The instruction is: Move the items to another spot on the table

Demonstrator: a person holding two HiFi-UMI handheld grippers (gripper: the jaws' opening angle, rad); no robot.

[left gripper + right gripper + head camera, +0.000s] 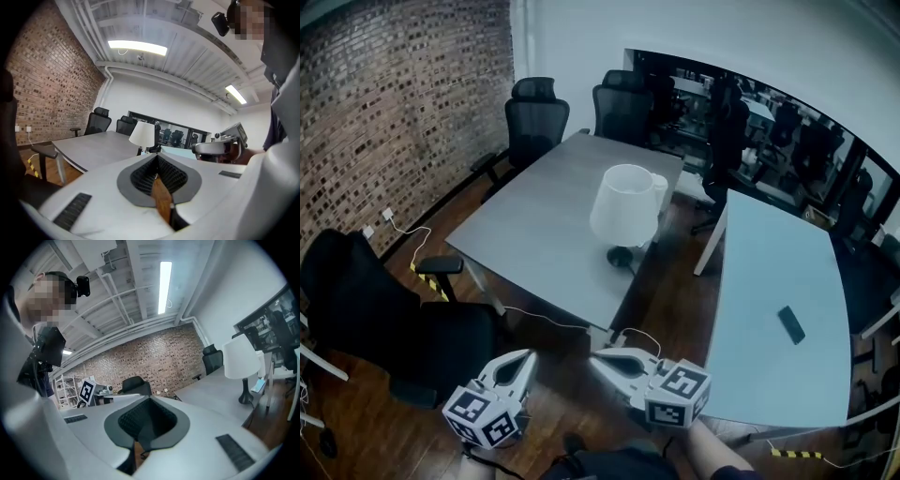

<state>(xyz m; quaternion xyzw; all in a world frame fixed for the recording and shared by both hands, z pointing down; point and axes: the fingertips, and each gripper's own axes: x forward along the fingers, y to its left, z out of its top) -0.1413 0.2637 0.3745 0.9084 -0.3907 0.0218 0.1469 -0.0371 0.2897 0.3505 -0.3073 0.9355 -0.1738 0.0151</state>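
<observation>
A white-shaded lamp stands on a black foot near the right edge of the grey table. It also shows as the lamp in the left gripper view and the lamp in the right gripper view. A black phone lies on the light blue table. Both grippers hang over the wooden floor in front of the tables, well short of either item. My left gripper is shut with nothing in it. My right gripper is also shut and holds nothing.
A black office chair stands close at the left, and two more chairs at the grey table's far end. Cables run across the floor beneath the grey table. A brick wall lies to the left, and a glass partition behind.
</observation>
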